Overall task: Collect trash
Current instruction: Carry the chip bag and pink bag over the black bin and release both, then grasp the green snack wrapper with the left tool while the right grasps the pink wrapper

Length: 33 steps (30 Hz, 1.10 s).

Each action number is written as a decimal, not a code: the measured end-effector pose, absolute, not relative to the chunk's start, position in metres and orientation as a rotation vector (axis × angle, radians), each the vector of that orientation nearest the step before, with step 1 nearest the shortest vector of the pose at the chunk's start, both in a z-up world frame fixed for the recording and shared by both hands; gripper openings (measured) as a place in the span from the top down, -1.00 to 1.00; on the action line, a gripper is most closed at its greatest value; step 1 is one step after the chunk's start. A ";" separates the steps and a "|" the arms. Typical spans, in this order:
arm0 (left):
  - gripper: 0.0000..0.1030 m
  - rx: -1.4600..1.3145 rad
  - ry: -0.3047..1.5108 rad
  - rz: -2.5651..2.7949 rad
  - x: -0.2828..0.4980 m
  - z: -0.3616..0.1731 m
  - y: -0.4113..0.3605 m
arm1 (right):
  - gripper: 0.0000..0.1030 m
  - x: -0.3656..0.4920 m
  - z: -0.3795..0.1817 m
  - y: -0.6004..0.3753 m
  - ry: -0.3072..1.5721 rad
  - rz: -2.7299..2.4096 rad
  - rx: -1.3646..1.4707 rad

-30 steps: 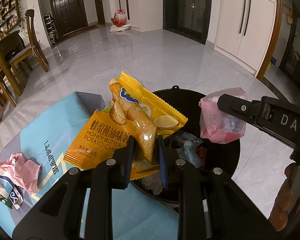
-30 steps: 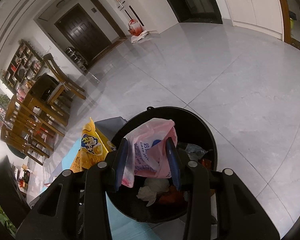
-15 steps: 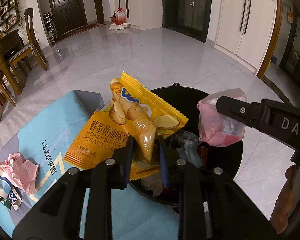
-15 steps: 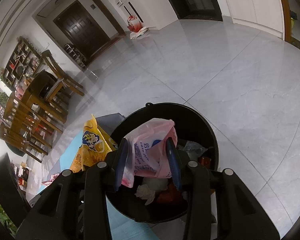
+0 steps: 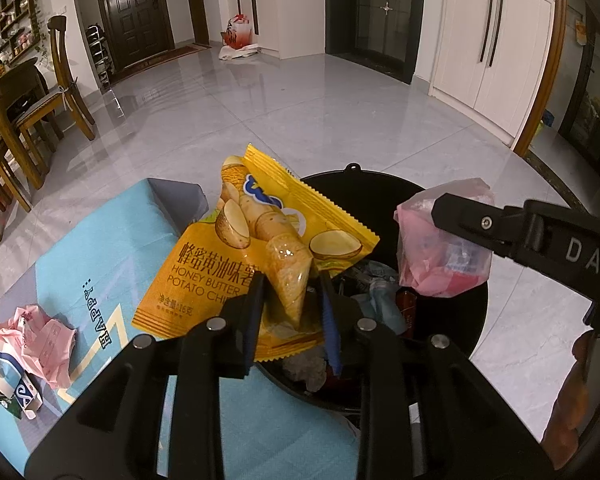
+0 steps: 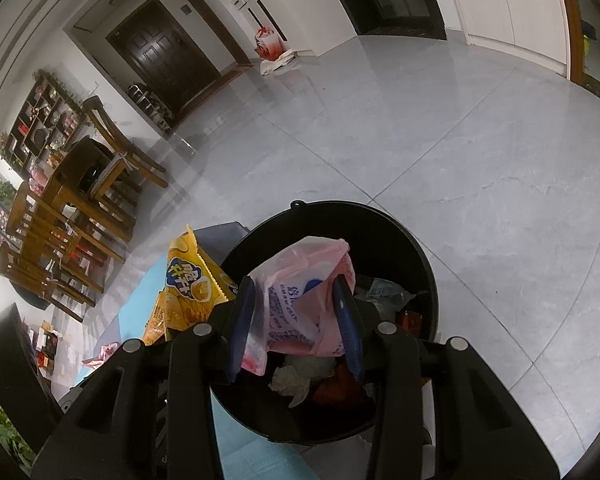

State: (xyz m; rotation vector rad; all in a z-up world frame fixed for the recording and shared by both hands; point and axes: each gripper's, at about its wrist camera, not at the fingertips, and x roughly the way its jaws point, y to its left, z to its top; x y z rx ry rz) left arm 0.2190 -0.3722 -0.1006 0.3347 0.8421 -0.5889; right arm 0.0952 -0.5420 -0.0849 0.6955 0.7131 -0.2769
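Barely budged since a second ago, just drifted a touch closer over the bin (image 5: 476, 320). Left gripper (image 5: 292, 304) pinching the yellow chip bag (image 5: 236, 264) by its lower edge, bag held up over the bin's near-left rim and overlapping the blue mat (image 5: 80, 264). Right gripper (image 6: 296, 320) clamped on a pink wrapper (image 6: 300, 280), hanging right above the bin opening. Already got junk in the bin: crumpled white tissue (image 6: 292, 380), some plastic, something red. Crumpled pink paper (image 5: 40, 336) plus a small blue-and-white box (image 5: 12, 376) sitting on the mat, well left of the bin. Grey tiled floor (image 6: 460, 140) all around.
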 end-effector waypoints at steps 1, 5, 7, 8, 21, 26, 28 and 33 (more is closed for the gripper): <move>0.44 0.335 0.841 -0.588 0.219 -0.101 -0.372 | 0.21 0.095 -0.085 -0.542 0.714 -0.277 0.695; 0.44 0.334 0.842 -0.587 0.219 -0.101 -0.372 | 0.21 0.095 -0.085 -0.541 0.715 -0.278 0.695; 0.43 0.334 0.841 -0.587 0.219 -0.101 -0.372 | 0.20 0.095 -0.087 -0.541 0.719 -0.279 0.694; 0.42 0.333 0.841 -0.587 0.219 -0.101 -0.372 | 0.19 0.095 -0.087 -0.540 0.721 -0.279 0.694; 0.00 0.318 0.836 -0.590 0.217 -0.103 -0.372 | 0.01 0.098 -0.091 -0.538 0.736 -0.290 0.702; -0.11 0.309 0.813 -0.596 0.214 -0.096 -0.370 | -0.11 0.093 -0.090 -0.540 0.722 -0.304 0.721; -0.17 0.297 0.797 -0.598 0.212 -0.092 -0.367 | -0.13 0.091 -0.090 -0.541 0.713 -0.306 0.731; -0.42 0.276 0.746 -0.589 0.201 -0.079 -0.351 | -0.16 0.089 -0.084 -0.537 0.683 -0.277 0.743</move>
